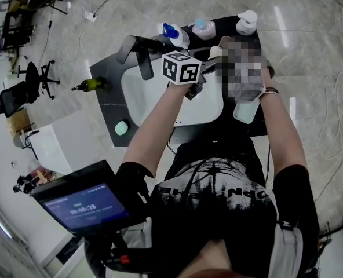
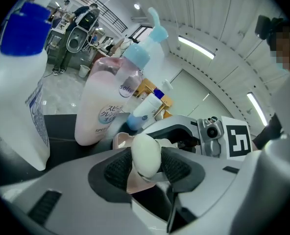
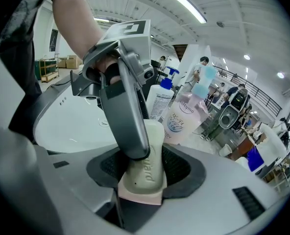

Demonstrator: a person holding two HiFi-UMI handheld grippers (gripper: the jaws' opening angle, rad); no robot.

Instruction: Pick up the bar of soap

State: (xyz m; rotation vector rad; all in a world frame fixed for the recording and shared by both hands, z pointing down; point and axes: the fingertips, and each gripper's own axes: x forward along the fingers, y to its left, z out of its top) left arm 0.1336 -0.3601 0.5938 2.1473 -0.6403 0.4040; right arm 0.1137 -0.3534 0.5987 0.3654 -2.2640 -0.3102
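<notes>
White basin (image 1: 139, 97), head view: sunk in a black counter (image 1: 108, 112), 3 bottles (image 1: 203, 28) along the far edge.
Left gripper (image 1: 209, 62), head view: reaches over the basin's far right rim, marker cube up.
Bar of soap (image 2: 146, 155), left gripper view: cream, edge-on, pinched between both left pads; pink bottle (image 2: 106, 106) stands beyond.
Right gripper (image 3: 145, 168), right gripper view: jaws clamped on a pink soap dish (image 3: 140, 196) that carries the soap, at the basin's far right.
Left finger (image 3: 128, 106), right gripper view: pressed on the soap's broad face.
</notes>
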